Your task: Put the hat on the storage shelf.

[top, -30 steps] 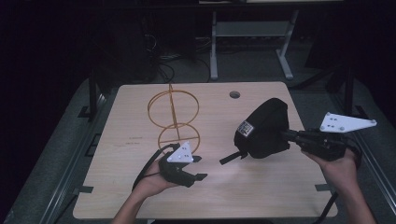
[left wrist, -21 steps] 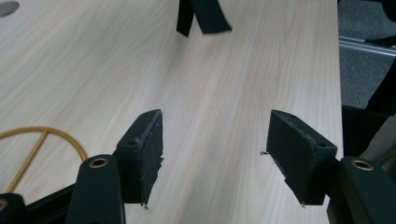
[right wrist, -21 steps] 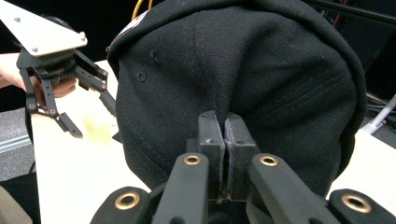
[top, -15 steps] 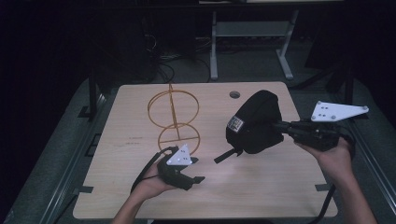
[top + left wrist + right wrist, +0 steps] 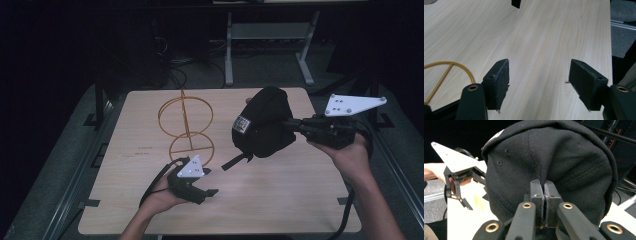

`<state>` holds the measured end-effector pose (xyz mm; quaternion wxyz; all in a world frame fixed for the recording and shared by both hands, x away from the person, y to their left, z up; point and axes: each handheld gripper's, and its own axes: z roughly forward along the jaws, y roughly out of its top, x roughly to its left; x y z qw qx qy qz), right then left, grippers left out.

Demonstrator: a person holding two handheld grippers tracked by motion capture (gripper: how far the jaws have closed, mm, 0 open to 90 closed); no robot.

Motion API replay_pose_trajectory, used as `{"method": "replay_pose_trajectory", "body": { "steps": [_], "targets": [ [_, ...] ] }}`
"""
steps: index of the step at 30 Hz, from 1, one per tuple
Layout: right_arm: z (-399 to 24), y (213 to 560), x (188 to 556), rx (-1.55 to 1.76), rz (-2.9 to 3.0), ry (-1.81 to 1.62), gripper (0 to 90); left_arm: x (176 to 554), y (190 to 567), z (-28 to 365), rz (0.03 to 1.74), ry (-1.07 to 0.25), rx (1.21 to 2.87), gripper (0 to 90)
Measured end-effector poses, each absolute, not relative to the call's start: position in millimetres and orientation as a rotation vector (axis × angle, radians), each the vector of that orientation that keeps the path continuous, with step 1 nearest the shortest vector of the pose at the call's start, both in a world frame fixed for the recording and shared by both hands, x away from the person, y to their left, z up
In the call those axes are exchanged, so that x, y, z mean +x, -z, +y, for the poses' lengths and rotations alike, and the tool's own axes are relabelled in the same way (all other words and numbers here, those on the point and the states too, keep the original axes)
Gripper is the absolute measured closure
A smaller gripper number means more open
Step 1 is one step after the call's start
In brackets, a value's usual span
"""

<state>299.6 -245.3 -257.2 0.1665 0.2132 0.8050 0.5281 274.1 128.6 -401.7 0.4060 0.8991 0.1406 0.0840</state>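
**Black cap held up over the surface**

Right tool (image 5: 289,123) raised above the right half of the surface (image 5: 280,200), pointing left, jaws pressed together on the fabric of a black cap (image 5: 262,122). Right hand (image 5: 350,155) under the tool, forearm entering from the lower right. In the right gripper view, right tool (image 5: 544,192) closed tight on a fold of the cap (image 5: 554,162), no gap between the pads. Cap lifted clear of the surface, a white label on its side, a strap hanging down from its lower edge.

Left tool (image 5: 212,192) low near the front edge, lying in the open left hand (image 5: 165,192), pointing right. In the left gripper view, left tool (image 5: 539,80) with jaws wide apart, only bare wood (image 5: 544,37) between them, nothing held.

One cap. One wire stand (image 5: 186,125), gold in colour, made of two rings on an upright rod, placed on the left half of the surface, just behind the left tool. Two tools, each with a grey three-cornered plate.

Surface of light wood with rounded corners. Around it dark grey floor, cables, and a pale metal frame (image 5: 270,40) at the back. Room very dark.
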Motion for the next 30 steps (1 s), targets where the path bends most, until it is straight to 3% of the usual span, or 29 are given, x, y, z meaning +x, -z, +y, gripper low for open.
{"method": "replay_pose_trajectory", "body": {
  "steps": [30],
  "targets": [
    [-185,214,330,0.441,2.325,-1.521,87.6,275,404,133,0.372,-0.214,2.271,32.0]
  ]
}}
